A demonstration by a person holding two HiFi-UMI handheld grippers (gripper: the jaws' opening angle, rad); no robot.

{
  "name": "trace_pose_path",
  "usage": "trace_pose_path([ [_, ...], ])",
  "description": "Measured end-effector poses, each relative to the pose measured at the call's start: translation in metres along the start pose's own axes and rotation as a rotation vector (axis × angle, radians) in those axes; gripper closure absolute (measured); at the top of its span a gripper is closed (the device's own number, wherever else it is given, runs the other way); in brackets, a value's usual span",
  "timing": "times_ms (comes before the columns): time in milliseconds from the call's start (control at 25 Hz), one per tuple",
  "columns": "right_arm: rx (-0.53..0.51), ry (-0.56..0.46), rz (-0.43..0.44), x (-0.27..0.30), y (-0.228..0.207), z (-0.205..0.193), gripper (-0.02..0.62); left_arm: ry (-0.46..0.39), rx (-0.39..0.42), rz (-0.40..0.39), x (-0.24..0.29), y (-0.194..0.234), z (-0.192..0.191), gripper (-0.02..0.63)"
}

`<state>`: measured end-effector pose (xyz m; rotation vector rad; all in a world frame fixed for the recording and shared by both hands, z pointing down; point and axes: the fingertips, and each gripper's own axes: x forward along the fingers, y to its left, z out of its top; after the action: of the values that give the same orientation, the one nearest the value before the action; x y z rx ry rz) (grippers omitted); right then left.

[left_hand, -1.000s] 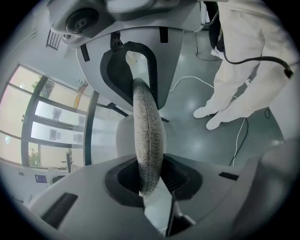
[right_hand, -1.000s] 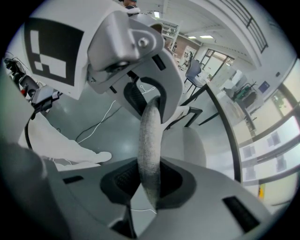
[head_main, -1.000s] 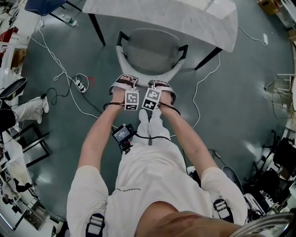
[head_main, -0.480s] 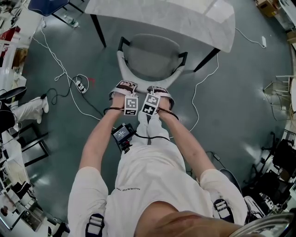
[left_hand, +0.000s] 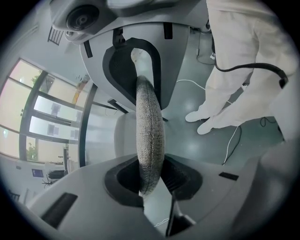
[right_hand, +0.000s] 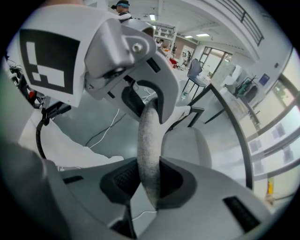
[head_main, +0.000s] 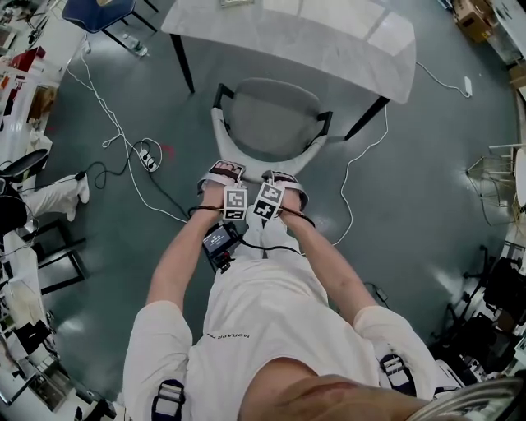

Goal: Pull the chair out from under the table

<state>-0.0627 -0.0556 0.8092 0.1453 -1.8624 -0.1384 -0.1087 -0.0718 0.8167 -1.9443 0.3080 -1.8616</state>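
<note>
A grey chair (head_main: 269, 122) with a pale curved backrest (head_main: 261, 159) stands at the near edge of the white table (head_main: 312, 41), its seat mostly out from under the top. My left gripper (head_main: 223, 171) and right gripper (head_main: 284, 176) sit side by side on the backrest's top rim, both shut on it. In the left gripper view the fabric backrest rim (left_hand: 149, 136) runs between my left gripper's (left_hand: 151, 180) jaws, which pinch it. The right gripper view shows the same backrest rim (right_hand: 149, 145) clamped in my right gripper (right_hand: 149, 185), with the left gripper (right_hand: 140, 101) just beyond.
The table's black legs (head_main: 182, 62) (head_main: 366, 117) flank the chair. White and black cables (head_main: 111, 136) and a power strip (head_main: 146, 153) lie on the floor at left. A blue chair (head_main: 94, 11) stands far left. The person's feet (head_main: 267, 215) are right behind the grippers.
The chair has slid toward the person, out from under the table, and more of its seat shows. Both grippers moved back with the backrest, still clamped on it.
</note>
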Motion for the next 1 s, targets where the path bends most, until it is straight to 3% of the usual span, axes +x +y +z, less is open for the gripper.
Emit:
trace_pose_path([
  [1000, 0.020, 0.011, 0.112, -0.016, 0.067, 0.012, 0.505, -0.057, -0.015, -0.200, -0.039, -0.060, 0.004, 0.512],
])
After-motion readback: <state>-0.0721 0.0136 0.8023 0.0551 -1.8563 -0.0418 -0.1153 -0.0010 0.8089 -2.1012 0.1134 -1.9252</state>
